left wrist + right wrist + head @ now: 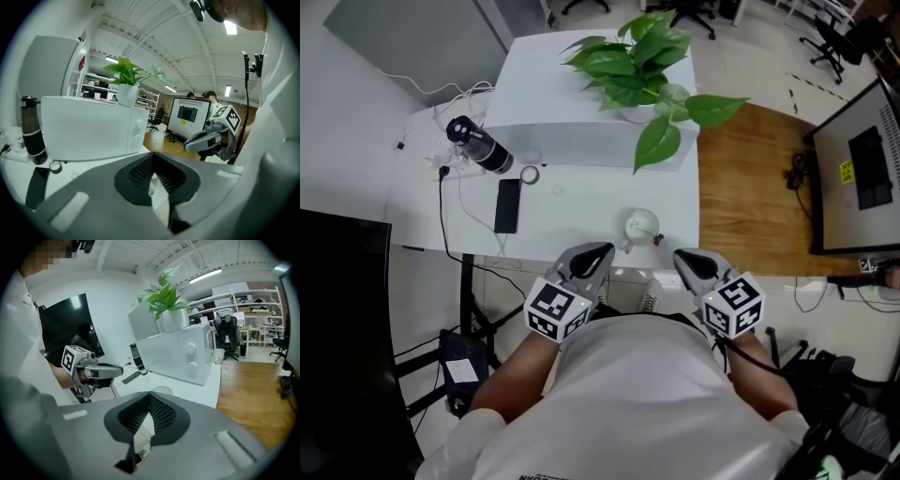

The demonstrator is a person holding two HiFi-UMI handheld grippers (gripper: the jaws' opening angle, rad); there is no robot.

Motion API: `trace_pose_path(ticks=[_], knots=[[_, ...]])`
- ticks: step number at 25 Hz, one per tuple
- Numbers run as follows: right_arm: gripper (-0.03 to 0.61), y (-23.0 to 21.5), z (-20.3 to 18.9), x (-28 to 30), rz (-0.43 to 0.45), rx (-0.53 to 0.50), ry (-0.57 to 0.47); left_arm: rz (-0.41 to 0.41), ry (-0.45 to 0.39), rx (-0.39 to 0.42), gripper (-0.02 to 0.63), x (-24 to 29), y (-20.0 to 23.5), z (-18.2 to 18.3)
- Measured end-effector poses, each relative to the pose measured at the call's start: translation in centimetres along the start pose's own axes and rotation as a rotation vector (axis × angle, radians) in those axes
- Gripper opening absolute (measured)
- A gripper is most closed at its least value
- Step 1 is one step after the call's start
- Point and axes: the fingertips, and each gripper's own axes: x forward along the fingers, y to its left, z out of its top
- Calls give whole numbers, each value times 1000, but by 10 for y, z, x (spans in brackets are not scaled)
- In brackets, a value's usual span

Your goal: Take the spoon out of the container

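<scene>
— Where are the two tools held?

— Low and close to the person's white shirt, at the near edge of the white table (581, 214). The left gripper (600, 253) and the right gripper (684, 259) both point forward. They sit side by side with a gap between them, their marker cubes turned back toward the body.

— How do their jaws stand?

— In the left gripper view, the ribbed pads (140, 171) meet at their tips with nothing caught between them. The right gripper view shows the same thing: the tips are pressed together and pinch nothing.

— And the container?

— A small, pale, round container (641, 225) stands on the table just ahead of both grippers. It is between their tips and a little nearer the right one, and neither gripper touches it. In the right gripper view its rim shows just over the joined tips.

— Is the spoon in it?

— The spoon is too small to make out for certain in any view; it may be the slight piece at the container's near edge.

— What lies further out?

— Ahead and to the left of the left gripper, a dark phone (507, 204) lies flat. A small roll of tape (530, 174) and a dark bottle (480, 145) on its side are beyond the phone. Straight ahead, past the container, a white box (572, 141) carries a leafy plant (637, 56).
</scene>
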Motion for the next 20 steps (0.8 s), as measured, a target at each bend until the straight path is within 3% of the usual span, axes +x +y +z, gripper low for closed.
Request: trace_pose_path(ticks=[6,20], knots=[[8,7,2,15,-39,16,7,-71,13,11,3,1,8,-2],[25,-2,-1,36,-103,39,23,-126,26,0,3,8,22,-6]])
